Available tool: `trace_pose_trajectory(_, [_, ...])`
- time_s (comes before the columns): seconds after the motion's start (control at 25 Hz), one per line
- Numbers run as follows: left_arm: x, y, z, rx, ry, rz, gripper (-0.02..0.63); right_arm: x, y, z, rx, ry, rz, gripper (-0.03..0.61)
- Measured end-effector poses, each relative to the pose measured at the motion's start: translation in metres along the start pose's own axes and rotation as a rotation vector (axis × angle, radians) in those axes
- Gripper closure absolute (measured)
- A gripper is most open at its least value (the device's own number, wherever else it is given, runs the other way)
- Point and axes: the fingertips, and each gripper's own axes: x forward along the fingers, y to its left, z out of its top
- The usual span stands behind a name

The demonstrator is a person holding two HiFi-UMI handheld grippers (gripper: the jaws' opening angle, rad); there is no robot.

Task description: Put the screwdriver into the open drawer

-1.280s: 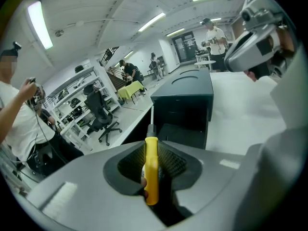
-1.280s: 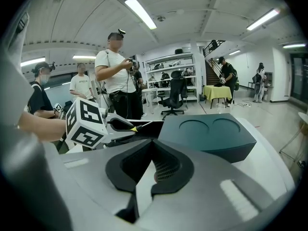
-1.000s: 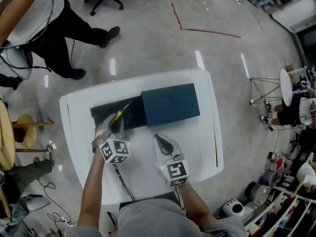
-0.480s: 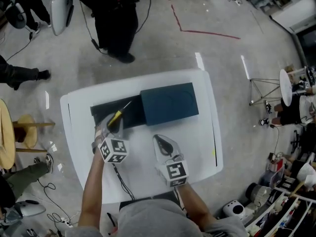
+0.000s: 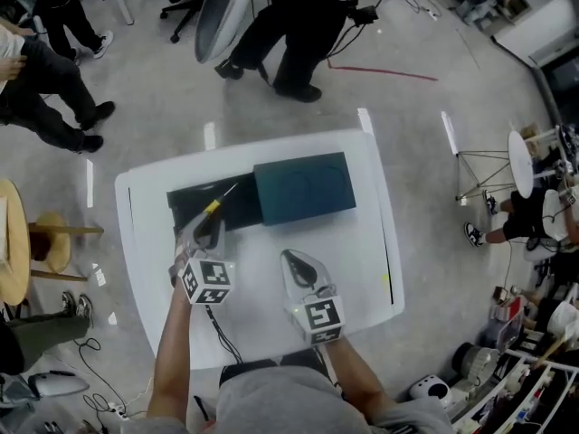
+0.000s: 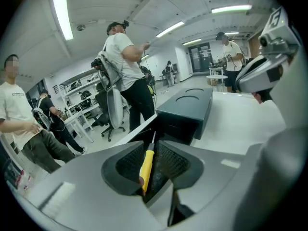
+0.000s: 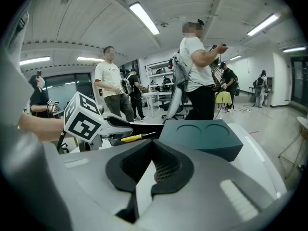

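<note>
Head view, with both gripper views. Your left gripper (image 5: 208,228) is over the near edge of the open drawer (image 5: 185,204). The drawer is pulled out to the left of the dark box (image 5: 303,188) on the white table (image 5: 357,251).

The left gripper's jaws have just been opening. The screwdriver (image 6: 147,163) lies between them, lengthwise along the jaws, with its yellow handle deep in the throat and its metal shaft pointing out towards the drawer. In the left gripper view the handle leans on the pad at the left of the picture, and a dark gap separates it from the other pad, so the jaws stand apart rather than clamped.

From above, the handle lies over the drawer's near side and the tip reaches towards the corner where the drawer meets the box. Whether the screwdriver touches the drawer cannot be told from any view.

Your right gripper (image 5: 297,260) is over bare table, nearer to you than the box and just to the right of the left gripper. Its jaws are drawn together with nothing between them.

The right gripper view shows the screwdriver roughly level, sticking out of the left gripper's jaws in front of the drawer opening. A person (image 5: 298,25) stands on the floor beyond the table.
</note>
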Motion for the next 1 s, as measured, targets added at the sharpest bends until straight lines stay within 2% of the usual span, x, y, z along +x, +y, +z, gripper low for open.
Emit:
trace_pose_trajectory(0.2, [-0.027, -0.012, 0.012, -0.014, -0.025, 0.021, 0.508, -0.018, 0.000, 0.004, -0.022, -0.023, -0.006, 0.575])
trace_pose_trajectory(0.76, [-0.114, -0.058, 0.043, -0.191, -0.126, 0.096, 0.535, -0.086, -0.001, 0.012, -0.072, -0.100, 0.025, 0.575])
trace_pose_trajectory(1.0, [-0.148, -0.078, 0.053, -0.234, -0.154, 0.137, 0.554, -0.118, -0.008, 0.012, -0.079, -0.139, 0.023, 0.575])
